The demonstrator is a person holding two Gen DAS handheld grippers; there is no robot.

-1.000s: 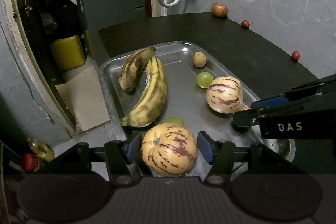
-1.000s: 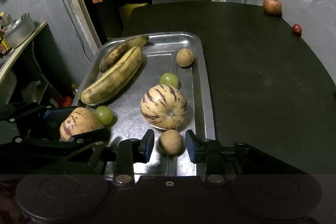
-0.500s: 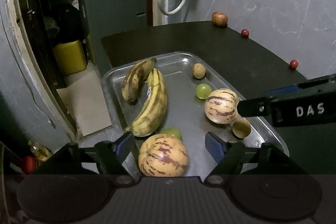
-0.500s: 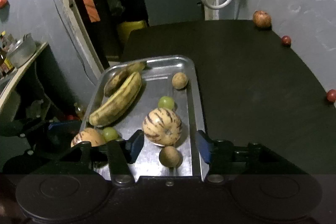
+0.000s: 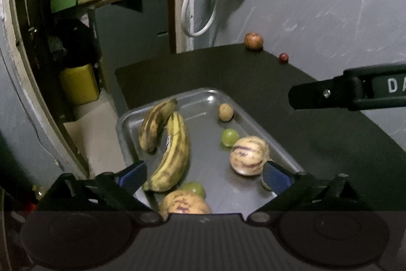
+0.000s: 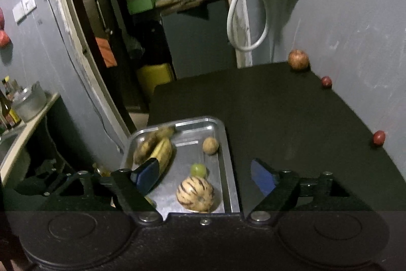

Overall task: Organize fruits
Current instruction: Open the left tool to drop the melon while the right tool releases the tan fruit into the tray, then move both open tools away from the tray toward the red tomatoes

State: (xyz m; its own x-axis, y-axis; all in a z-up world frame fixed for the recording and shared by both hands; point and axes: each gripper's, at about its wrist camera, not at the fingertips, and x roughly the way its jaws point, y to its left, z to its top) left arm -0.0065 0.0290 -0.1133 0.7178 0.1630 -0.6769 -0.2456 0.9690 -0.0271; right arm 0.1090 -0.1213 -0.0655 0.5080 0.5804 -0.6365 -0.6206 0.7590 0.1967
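A steel tray (image 5: 203,95) (image 6: 229,169) on the dark table holds two bananas (image 5: 172,154) (image 6: 157,149), two striped melons (image 5: 248,155) (image 5: 184,203) (image 6: 195,192), green grapes (image 5: 229,136) (image 6: 198,169) and a small brown fruit (image 5: 225,112) (image 6: 210,145). My left gripper (image 5: 205,175) is open and empty above the tray's near end. My right gripper (image 6: 205,175) is open and empty, raised above the tray; its body (image 5: 355,89) shows in the left wrist view.
An apple (image 5: 253,40) (image 6: 298,59) and small red fruits (image 5: 283,57) (image 6: 326,81) (image 6: 378,137) lie along the grey wall on the table (image 6: 291,118). A yellow container (image 5: 80,83) stands on the floor beyond the table's left edge. A white hose (image 5: 195,17) hangs on the wall.
Both grippers opened, letting go of the striped melon and the small brown fruit in the tray, then lifted up and back, opening wider.
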